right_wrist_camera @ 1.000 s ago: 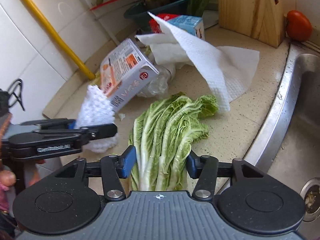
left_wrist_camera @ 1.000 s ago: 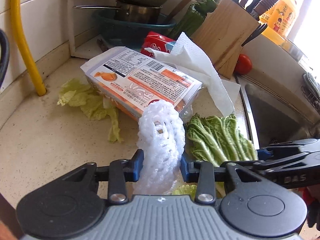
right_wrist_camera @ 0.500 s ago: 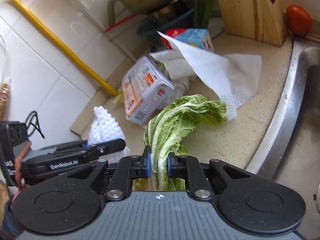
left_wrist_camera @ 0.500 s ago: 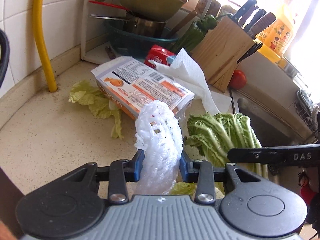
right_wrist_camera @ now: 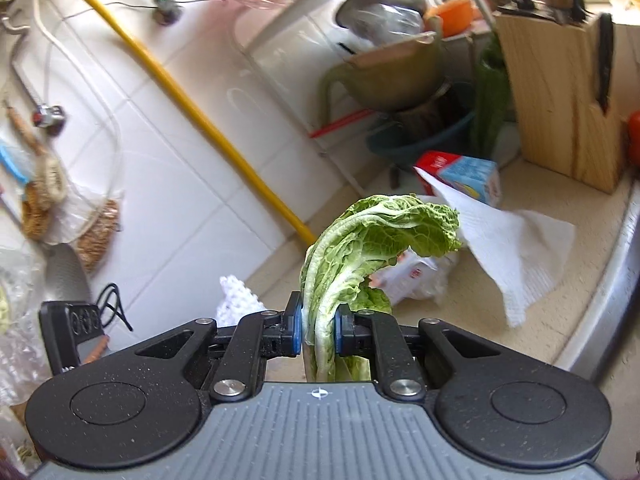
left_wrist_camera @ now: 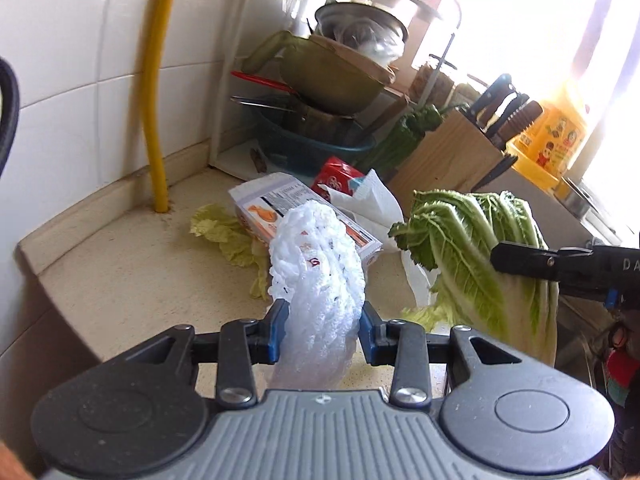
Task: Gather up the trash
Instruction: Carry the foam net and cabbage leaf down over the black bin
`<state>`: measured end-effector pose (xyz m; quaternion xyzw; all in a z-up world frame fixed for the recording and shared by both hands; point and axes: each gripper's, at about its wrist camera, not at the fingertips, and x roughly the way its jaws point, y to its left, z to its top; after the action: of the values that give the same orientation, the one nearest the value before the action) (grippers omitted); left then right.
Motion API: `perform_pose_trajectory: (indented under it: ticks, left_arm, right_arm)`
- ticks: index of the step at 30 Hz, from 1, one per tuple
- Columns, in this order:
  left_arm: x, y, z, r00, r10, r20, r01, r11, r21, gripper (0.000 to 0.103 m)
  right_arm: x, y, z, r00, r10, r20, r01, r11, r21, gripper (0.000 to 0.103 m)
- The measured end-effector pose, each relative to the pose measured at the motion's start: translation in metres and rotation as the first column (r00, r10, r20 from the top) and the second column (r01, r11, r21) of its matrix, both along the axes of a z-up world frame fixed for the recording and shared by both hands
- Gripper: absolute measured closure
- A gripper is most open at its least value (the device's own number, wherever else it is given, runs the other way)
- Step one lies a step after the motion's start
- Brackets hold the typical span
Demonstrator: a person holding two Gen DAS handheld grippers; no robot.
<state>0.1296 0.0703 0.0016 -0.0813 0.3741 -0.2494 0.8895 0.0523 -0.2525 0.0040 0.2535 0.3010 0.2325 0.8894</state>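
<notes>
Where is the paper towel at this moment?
The paper towel lies on the counter, draped from the red-and-blue carton toward the sink edge, right of centre in the right wrist view, in front of the knife block.

White letters "DA", cut off at the frame's edge, stand on the right gripper; other print is illegible.

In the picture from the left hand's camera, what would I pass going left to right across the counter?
Yellow pipe → loose pale leaf → white foam net held in the left gripper → cabbage leaves → right gripper.
</notes>
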Motion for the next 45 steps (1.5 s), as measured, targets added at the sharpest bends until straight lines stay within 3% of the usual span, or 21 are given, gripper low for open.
perform_pose_trajectory:
  ticks: [6,11,14,17,20,31,45]
  left_arm:
    - [-0.033,0.022,0.011,0.993,0.116,0.036,-0.117,0.993,0.018,0.071]
    - [-0.058,0.051,0.016,0.979,0.197,0.056,-0.197,0.98,-0.017,0.071]
    - [-0.059,0.064,0.01,0.975,0.216,0.043,-0.215,0.976,-0.031,0.071]
    - [-0.054,0.074,0.004,0.973,0.232,0.005,-0.231,0.97,-0.074,0.071]
    - [-0.061,0.082,0.006,0.975,0.221,0.031,-0.218,0.973,-0.069,0.071]
    - [-0.075,0.138,0.014,0.957,0.283,0.069,-0.277,0.957,-0.083,0.07]
    - [-0.111,0.189,0.013,0.911,0.402,0.093,-0.4,0.915,-0.043,0.07]
  right_arm:
    - [0.006,0.016,0.012,0.989,0.14,0.049,-0.142,0.989,0.039,0.084]
    - [0.0,0.05,0.021,0.972,0.223,0.076,-0.226,0.974,0.028,0.085]
    - [-0.001,0.074,0.018,0.966,0.244,0.087,-0.245,0.97,-0.01,0.089]
    - [0.015,0.093,0.002,0.973,0.231,0.009,-0.231,0.973,0.028,0.089]
    - [0.016,0.106,-0.001,0.97,0.243,-0.015,-0.243,0.969,0.046,0.089]
    - [0.007,0.146,0.033,0.958,0.275,0.077,-0.281,0.957,0.078,0.089]
    - [-0.002,0.222,0.052,0.903,0.409,0.127,-0.42,0.905,0.069,0.089]
